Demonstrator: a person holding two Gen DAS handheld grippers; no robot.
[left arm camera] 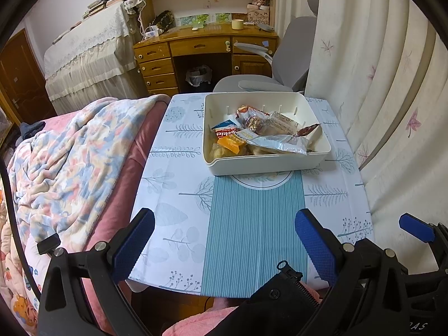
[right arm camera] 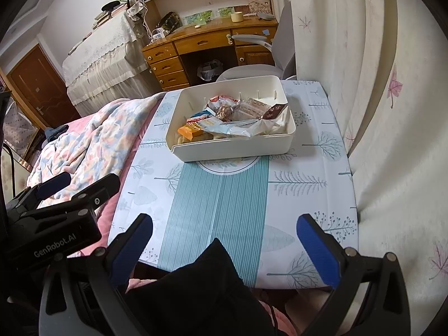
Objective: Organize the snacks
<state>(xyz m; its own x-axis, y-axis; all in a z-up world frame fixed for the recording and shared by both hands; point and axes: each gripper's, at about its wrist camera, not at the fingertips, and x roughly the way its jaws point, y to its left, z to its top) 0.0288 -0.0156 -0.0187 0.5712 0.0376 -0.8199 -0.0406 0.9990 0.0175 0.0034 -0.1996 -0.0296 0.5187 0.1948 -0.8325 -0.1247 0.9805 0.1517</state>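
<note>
A white plastic bin (left arm camera: 268, 165) stands at the far middle of the small table (left arm camera: 179, 196), and it shows in the right wrist view (right arm camera: 232, 148) too. Several snack packets lie in it, among them an orange packet (left arm camera: 231, 143) (right arm camera: 190, 132) and a long silver bag (left arm camera: 280, 143) (right arm camera: 238, 128). My left gripper (left arm camera: 225, 240) is open and empty above the table's near edge. My right gripper (right arm camera: 224, 240) is open and empty, also at the near edge. The right gripper's blue finger (left arm camera: 414, 228) shows at the left view's right side.
A bed with a patterned blanket (left arm camera: 64, 168) lies left of the table. Curtains (left arm camera: 392, 98) hang close on the right. A grey chair (left arm camera: 280, 67) and a wooden desk (left arm camera: 196, 47) stand behind the table. A dark cloth (right arm camera: 201, 288) is on the lap in front.
</note>
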